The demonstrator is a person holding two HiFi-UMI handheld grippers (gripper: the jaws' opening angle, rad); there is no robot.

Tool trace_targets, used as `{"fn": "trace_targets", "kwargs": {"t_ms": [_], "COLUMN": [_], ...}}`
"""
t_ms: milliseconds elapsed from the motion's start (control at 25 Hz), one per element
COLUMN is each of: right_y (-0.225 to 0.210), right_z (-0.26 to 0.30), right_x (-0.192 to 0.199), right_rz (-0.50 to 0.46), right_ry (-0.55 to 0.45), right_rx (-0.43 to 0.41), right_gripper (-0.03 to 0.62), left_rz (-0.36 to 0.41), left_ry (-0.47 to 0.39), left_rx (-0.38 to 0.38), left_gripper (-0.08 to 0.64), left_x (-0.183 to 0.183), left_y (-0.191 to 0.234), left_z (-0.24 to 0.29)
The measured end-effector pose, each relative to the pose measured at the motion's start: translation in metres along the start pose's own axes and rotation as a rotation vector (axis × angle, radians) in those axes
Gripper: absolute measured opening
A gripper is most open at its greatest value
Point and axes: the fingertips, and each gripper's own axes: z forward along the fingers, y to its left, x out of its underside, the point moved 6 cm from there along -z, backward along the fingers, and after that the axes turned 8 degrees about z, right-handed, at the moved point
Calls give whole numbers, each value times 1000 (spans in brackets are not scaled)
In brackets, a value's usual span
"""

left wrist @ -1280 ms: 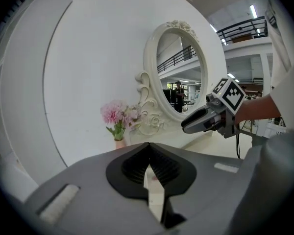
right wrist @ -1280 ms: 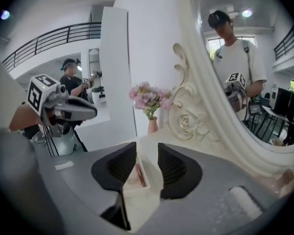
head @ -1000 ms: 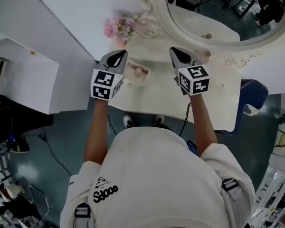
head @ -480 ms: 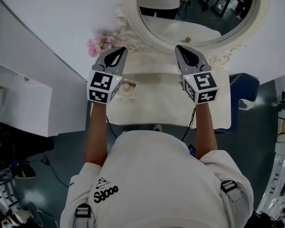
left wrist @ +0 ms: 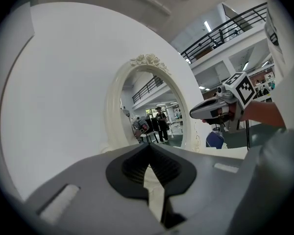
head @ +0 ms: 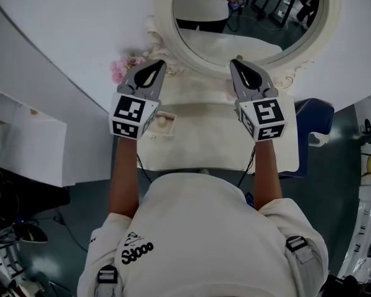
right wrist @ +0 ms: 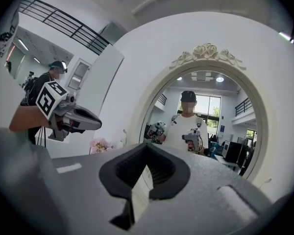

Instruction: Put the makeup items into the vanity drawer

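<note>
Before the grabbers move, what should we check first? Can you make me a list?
1. The left gripper is empty: ok, its jaws are shut with nothing between them.
2. The right gripper is empty: ok, its jaws are shut with nothing between them.
3. The jaws are open and ready to grab: not ok, both are shut.
4. The makeup is found: ok, a pinkish item lies in a small tray on the vanity top, near the left gripper.
5. The drawer is open: cannot tell, no view shows it.
</note>
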Motion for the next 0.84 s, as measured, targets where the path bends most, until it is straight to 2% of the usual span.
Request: {"fn": "trace_targets", "kwargs": {"t_ms": [320, 840], "right_y": [0, 10], "right_z": [3, 5], "right_x": [2, 2], "right_rz": [3, -13], "right_ry": [7, 19], "right_rx": [-8, -21], "right_gripper": [2, 2], "left_rz": [6, 28], "left_ry": [16, -3], "left_rx": [15, 15], "left_gripper": [17, 17], "left_x": [0, -1], "left_y": [0, 0], "left_z": [-1, -5]}}
